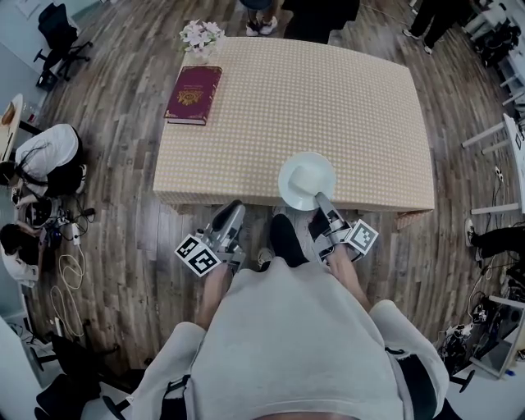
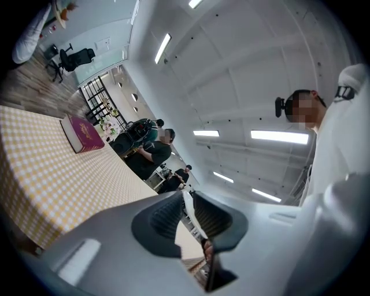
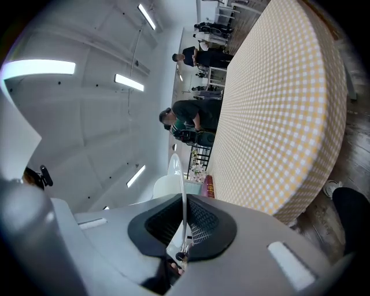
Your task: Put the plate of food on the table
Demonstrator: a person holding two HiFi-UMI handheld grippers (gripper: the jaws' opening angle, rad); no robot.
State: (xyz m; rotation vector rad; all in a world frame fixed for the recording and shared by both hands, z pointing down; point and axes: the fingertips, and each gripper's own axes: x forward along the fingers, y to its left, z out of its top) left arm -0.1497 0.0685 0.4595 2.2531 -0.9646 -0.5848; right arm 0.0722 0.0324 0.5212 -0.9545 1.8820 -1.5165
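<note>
A white plate [image 1: 303, 176] hangs over the near edge of the table [image 1: 328, 98], which wears a yellow checked cloth. I make out no food on the plate. My right gripper [image 1: 321, 199] is shut on the plate's near rim. In the right gripper view the rim [image 3: 175, 167] stands edge-on between the pads of the right gripper [image 3: 184, 202], with the table [image 3: 277, 115] to the right. My left gripper [image 1: 235, 209] hovers just off the table's front edge, left of the plate. Its jaws are almost together in the left gripper view [image 2: 186, 199], holding nothing.
A dark red book [image 1: 194, 94] lies at the table's far left, also visible in the left gripper view [image 2: 82, 134]. Flowers [image 1: 201, 36] stand behind the book. A person [image 1: 45, 156] crouches on the floor at left among cables [image 1: 66, 262]. Someone's feet [image 1: 261, 25] are at the far side.
</note>
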